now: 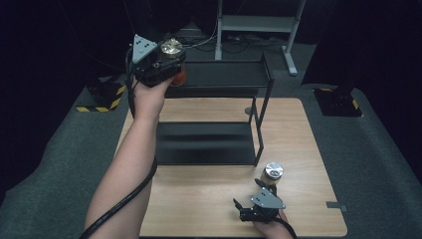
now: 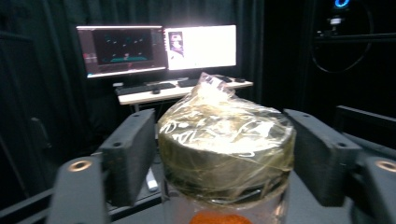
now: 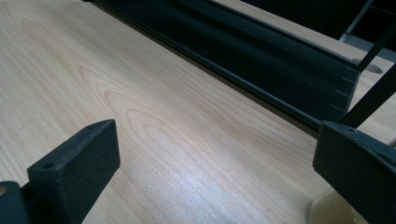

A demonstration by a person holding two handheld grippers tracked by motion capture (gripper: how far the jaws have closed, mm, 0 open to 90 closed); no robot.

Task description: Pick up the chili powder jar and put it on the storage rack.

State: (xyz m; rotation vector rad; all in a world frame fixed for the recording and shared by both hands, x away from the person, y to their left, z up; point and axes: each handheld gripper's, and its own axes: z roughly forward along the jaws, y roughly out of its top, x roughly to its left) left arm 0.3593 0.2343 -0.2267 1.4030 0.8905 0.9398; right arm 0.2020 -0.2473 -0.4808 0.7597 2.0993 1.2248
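High view: the left gripper (image 1: 166,59) is raised at the far left, at the left end of the upper shelf of the black rack (image 1: 224,74); a jar (image 1: 171,50) with a gold lid and an orange base is seen between its jaws; this position is judged to serve the setting of the jar on that shelf. The right gripper (image 1: 249,206) is rested near the near edge of the wooden table (image 1: 298,149), to the right; a second jar (image 1: 272,174) with a silver lid is stood on the table just beyond it, apart from the jaws and probably awaiting its turn. The lower shelf (image 1: 204,142) is left bare.

Left gripper view: the jar (image 2: 226,144) is shown close; its lid is wrapped in crinkled clear film, and orange contents are visible at the bottom edge. The black pads (image 2: 128,154) are stood either side of the lid with a gap visible on both sides; the jaws are therefore spread, not pinching, and the jar is judged to be released and borne by the shelf. Monitors (image 2: 159,46) on a desk are seen far behind; the film wrap and the pad gaps cannot be made out from above.

Right gripper view: the right gripper's jaws are spread wide over bare table (image 3: 187,140), nothing between them; the rack's lower rail (image 3: 261,65) is crossed beyond; a pale rounded edge at the bottom right cannot be identified.
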